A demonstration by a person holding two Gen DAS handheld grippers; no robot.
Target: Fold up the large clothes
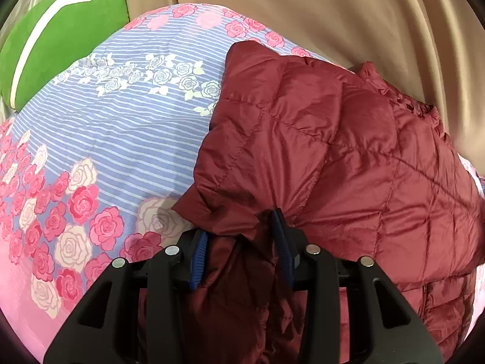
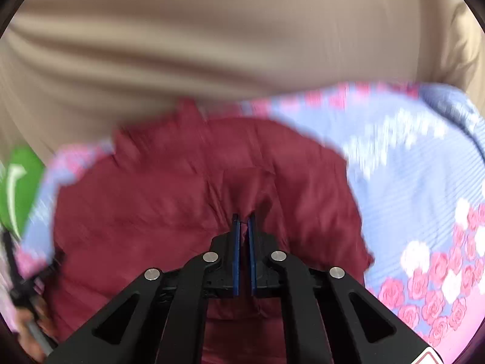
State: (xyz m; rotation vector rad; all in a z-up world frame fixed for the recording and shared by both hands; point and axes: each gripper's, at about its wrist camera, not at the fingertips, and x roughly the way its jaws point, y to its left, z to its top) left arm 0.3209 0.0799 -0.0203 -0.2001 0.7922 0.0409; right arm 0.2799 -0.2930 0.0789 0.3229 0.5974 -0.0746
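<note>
A dark red quilted puffer jacket (image 1: 333, 151) lies bunched on a bedspread (image 1: 121, 139) printed with blue-and-white stripes and pink and white roses. It covers the right half of the left wrist view and the middle of the right wrist view, which is blurred.

Beyond the bedspread hangs tan fabric (image 1: 333, 15) in broad folds. A green cushion (image 1: 60, 36) with a white curved stripe sits at the bedspread's far left corner, well apart from the jacket. Nothing lies on top of the jacket.

The left gripper (image 1: 242, 242) has its blue pads (image 1: 198, 261) set partly apart, with a thick gather of the jacket's edge bunched between them and pressed by them. The right gripper (image 2: 244, 221) is nearly closed, pinching a thin fold of the jacket between its pads.

No readable writing shows; a red-edged label (image 2: 427, 358) at the right view's bottom corner is cut off.
</note>
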